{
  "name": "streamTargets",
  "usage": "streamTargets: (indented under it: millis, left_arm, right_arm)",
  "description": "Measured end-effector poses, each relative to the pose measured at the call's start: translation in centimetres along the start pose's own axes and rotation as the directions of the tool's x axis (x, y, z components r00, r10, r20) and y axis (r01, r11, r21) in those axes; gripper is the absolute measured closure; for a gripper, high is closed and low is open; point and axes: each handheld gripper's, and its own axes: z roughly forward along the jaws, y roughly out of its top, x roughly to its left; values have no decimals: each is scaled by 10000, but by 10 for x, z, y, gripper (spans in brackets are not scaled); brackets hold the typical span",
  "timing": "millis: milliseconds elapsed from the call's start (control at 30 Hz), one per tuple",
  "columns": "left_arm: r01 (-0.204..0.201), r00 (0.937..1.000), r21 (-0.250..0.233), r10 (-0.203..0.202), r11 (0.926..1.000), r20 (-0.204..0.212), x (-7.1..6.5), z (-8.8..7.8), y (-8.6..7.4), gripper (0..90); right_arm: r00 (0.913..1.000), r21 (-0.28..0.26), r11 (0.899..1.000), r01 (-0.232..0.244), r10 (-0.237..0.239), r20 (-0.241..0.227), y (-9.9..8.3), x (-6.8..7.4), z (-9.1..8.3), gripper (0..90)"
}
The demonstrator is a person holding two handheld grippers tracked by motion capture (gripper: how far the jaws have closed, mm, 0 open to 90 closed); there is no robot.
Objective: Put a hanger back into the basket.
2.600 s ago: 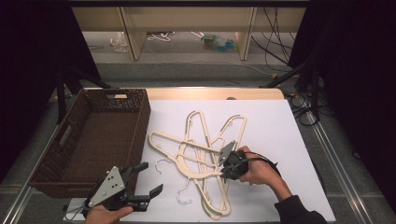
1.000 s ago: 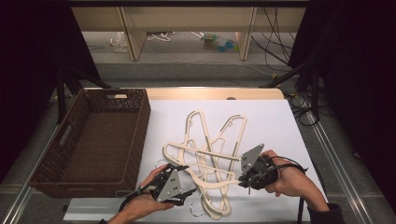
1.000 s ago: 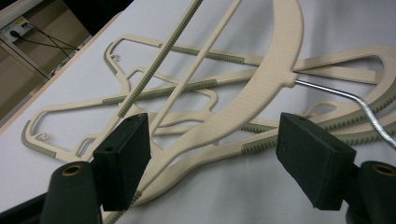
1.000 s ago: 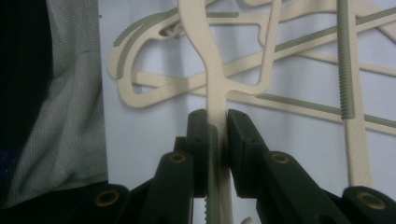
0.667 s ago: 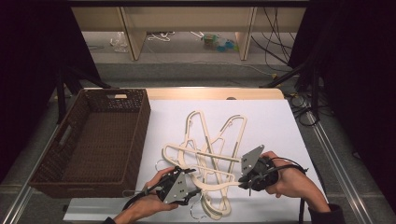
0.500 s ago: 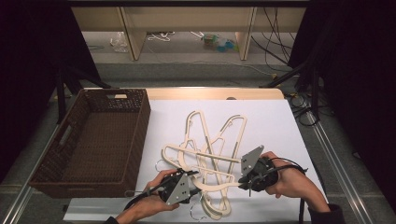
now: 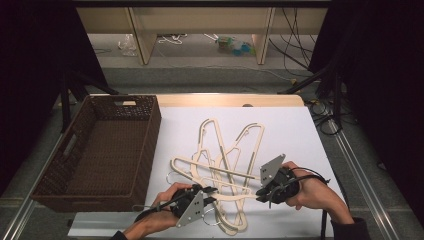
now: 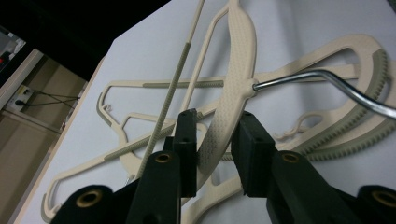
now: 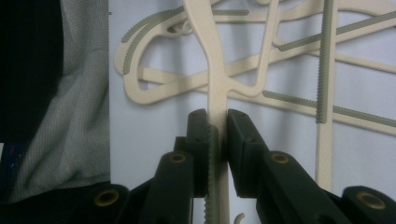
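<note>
Several cream plastic hangers (image 7: 225,165) lie tangled on the white table cover. My left gripper (image 7: 210,192) sits at the pile's near left edge. In the left gripper view its jaws (image 8: 215,140) have just been closing, and the pads now lie against a broad ribbed hanger arm (image 8: 240,60) below its metal hook (image 8: 327,81). My right gripper (image 7: 260,192) is at the pile's near right side. In the right gripper view it (image 9: 217,135) is shut on a thin hanger arm (image 9: 212,70), which runs straight up between the pads.
A dark brown woven basket (image 7: 152,145) stands to the left of the hangers, with nothing in it. The white cover (image 7: 300,135) has bare room to the right and behind the pile. Shelving and cables lie beyond the table's far edge.
My left hand came in from the lower left to the hangers, and its jaws narrowed around a hanger arm. The right hand kept its grip and held still over the last second.
</note>
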Motion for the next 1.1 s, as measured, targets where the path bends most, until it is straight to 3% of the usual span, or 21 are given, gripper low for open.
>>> streamTargets:
  millis: [167,233,333,433,500,533,567,600,633,700,733,767,800,867,900,933,967,1000,1033,1100]
  left_arm:
    - [-557,9984,-130,558,9984,95,8,-5,8,784]
    - [-1065,9942,-124,1067,9942,143,8,-4,12,799]
    - [-1496,9883,-125,1499,9887,290,8,-2,16,818]
    - [-1813,9828,-121,1816,9834,327,13,0,20,835]
    - [-1731,9836,-138,1736,9848,486,19,2,21,843]
    - [-1731,9836,-138,1736,9848,486,19,2,21,845]
    - [-2492,9657,31,2482,9684,761,31,3,24,851]
    - [-2492,9657,31,2482,9684,761,31,3,24,855]
    - [-2501,9670,-272,2511,9678,431,40,7,26,856]
    - [-2184,9745,-6,2181,9759,521,47,8,26,856]
    - [-3206,9456,-197,3212,9470,515,57,12,32,856]
    - [-1701,9851,113,1697,9854,286,53,11,27,856]
    - [-1451,9892,114,1448,9894,220,57,12,27,856]
    - [-1299,9914,213,1296,9913,161,63,12,28,856]
    - [-805,9968,335,805,9962,18,73,10,31,856]
    - [-805,9968,335,805,9962,18,73,10,31,857]
    - [-13,10000,421,16,9991,-52,81,8,34,856]
    - [509,9986,327,-504,9982,-143,84,7,35,856]
    - [722,9972,444,-714,9964,-200,89,5,36,857]
    - [1458,9890,356,-1446,9887,-322,96,2,37,856]
  right_arm:
    - [10000,-28,10000,7,-7,-56,-2,-1,0,806]
    - [10000,35,10000,-36,36,-61,-3,-2,-1,804]
    - [10000,-12,10000,-19,19,-23,-4,-3,-1,786]
    - [9995,-246,9993,-272,276,144,-4,-3,-6,708]
    - [9964,-430,9976,-550,576,618,-4,-4,-11,559]
    - [9964,-430,9976,-550,576,618,-4,-4,-11,559]
    - [9840,-879,9891,-1181,1284,1233,-4,-6,-17,468]
    - [9758,-1127,9826,-1478,1634,1454,-4,-7,-21,438]
    - [9650,-1487,9737,-1728,1976,1725,-3,-8,-26,412]
    - [9409,-2365,9471,-2170,2675,2079,-4,-10,-36,384]
    - [9307,-2690,9393,-2132,2790,2366,-4,-11,-40,368]
    - [9173,-2967,9275,-2272,3062,2546,-4,-9,-45,352]
    - [9105,-3230,9182,-2294,3198,2623,-4,-9,-48,345]
    - [9014,-3662,8992,-2394,3460,2604,-6,-8,-54,336]
    - [8923,-3783,8915,-2493,3632,2680,-7,-7,-55,326]
    - [8856,-3896,8860,-2514,3730,2768,-8,-8,-55,324]
    - [8777,-3956,8793,-2653,3900,2783,-9,-7,-56,324]
    - [8728,-3995,8763,-2691,3973,2835,-11,-7,-57,324]
    - [8643,-4112,8712,-2682,4061,2967,-12,-6,-58,325]
    - [8593,-4285,8598,-2778,4218,2894,-15,-5,-58,325]
